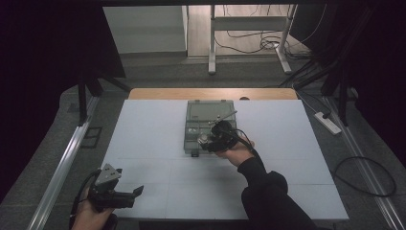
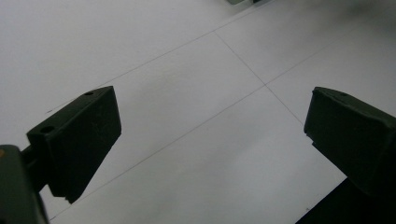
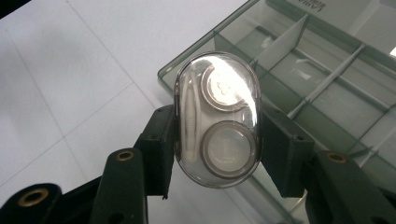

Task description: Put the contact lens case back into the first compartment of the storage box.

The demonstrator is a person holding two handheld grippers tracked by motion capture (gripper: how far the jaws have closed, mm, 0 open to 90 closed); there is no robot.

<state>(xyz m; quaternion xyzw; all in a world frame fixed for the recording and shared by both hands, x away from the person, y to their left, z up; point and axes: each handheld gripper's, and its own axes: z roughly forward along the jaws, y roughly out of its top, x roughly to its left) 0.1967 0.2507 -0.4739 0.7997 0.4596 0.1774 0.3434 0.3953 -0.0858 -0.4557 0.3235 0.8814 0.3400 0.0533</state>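
High view: the right hand-held gripper (image 1: 207, 139) hovers over the grey compartment box (image 1: 209, 110) mid-worktop (image 1: 153, 143); the left hand-held gripper (image 1: 136, 192) waits near the front edge.

Left gripper view: its jaws stand wide apart over bare worktop, nothing between them.

Right gripper view: the jaws are clamped on a clear oval capsule (image 3: 217, 119) holding two round discs (what they are is hard to tell), above the box's corner. Best to centre it over one compartment and lower it level before letting go; the box's far side is cut off.
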